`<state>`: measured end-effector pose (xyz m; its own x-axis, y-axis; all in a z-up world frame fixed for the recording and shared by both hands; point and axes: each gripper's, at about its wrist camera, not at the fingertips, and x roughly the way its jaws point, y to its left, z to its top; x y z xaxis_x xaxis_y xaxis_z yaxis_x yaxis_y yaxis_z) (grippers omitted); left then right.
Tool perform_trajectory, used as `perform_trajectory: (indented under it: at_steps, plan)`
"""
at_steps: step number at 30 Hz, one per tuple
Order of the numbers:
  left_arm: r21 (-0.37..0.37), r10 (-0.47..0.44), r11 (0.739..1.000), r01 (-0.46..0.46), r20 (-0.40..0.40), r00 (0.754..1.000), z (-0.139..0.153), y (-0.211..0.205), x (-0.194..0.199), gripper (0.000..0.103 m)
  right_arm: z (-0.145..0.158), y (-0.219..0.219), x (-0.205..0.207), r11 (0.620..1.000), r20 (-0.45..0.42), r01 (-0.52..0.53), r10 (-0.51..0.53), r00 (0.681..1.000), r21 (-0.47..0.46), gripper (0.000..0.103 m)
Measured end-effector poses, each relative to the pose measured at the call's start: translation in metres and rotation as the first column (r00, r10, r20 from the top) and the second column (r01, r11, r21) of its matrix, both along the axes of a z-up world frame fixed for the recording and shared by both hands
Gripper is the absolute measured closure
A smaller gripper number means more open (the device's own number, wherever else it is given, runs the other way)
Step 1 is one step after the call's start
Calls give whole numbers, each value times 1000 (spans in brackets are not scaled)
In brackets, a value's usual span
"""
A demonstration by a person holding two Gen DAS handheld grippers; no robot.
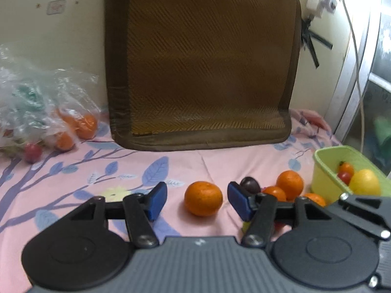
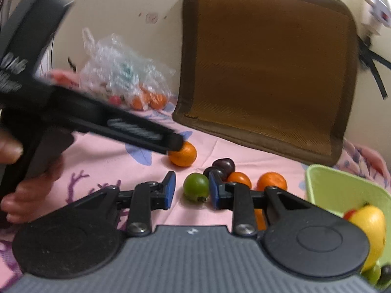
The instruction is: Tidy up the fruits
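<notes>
Left tongs (image 1: 197,201) spread around orange (image 1: 203,198); no legible writing.

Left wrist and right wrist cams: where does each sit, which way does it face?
Left wrist: on the left hand-held gripper, facing the brown mat; open fingers flank an orange; the other gripper's edge shows at right.
Right wrist: on the right hand-held gripper, open around a green fruit; the left gripper and the person's hand show at left.
Shared: that orange, mat, green basket, plastic bag.
</notes>
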<state>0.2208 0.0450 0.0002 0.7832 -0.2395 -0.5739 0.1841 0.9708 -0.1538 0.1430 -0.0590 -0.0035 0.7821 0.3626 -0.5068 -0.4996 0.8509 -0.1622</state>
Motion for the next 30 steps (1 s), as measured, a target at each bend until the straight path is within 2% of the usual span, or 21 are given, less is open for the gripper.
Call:
perform_trajectory:
  at_steps: [1, 2, 4, 7, 9, 15, 20, 24, 28, 30]
  plan:
    - [6, 1, 1000, -1, -12, 1000, -4, -1, 3, 50, -3, 3, 1, 1000, 8, -2, 2, 1000, -28, 70]
    - [-16, -13, 1000, 13, -33, 999, -6, -1, 5, 58, -5, 5, 2, 998, 23, 3, -2, 1000, -56, 70]
    - [-34, -34, 999, 33, -24, 999, -5, 0, 4, 66, -6, 8, 6, 996, 27, 9, -7, 1000, -89, 70]
    - [24, -36, 999, 36, -10, 999, -3, -7, -6, 67, -7, 9, 8, 992, 29, 11, -8, 1000, -122, 71]
    - [-12, -45, 999, 45, -11, 999, 3, -4, -22, 67, -7, 10, 3, 989, 47, 9, -2, 999, -148, 74]
    - [-64, -76, 995, 79, 41, 996, 20, -3, -106, 67, 11, -20, -48, 1000, 45, -11, 11, 999, -20, 74]
    - [-72, -91, 993, 93, 33, 995, 11, -13, -167, 67, 15, -53, -101, 998, 12, -11, 11, 1000, 66, 74]
    - [-102, -91, 991, 92, 10, 996, 0, -19, -188, 67, 10, -70, -126, 994, -18, 34, -32, 999, 101, 74]
    - [-67, -80, 994, 82, 35, 996, -2, -28, -199, 66, 6, -78, -137, 994, -31, 54, -52, 998, 98, 74]
    - [-52, -74, 996, 76, 38, 997, -5, -30, -200, 62, 3, -78, -139, 994, -32, 51, -48, 998, 100, 74]
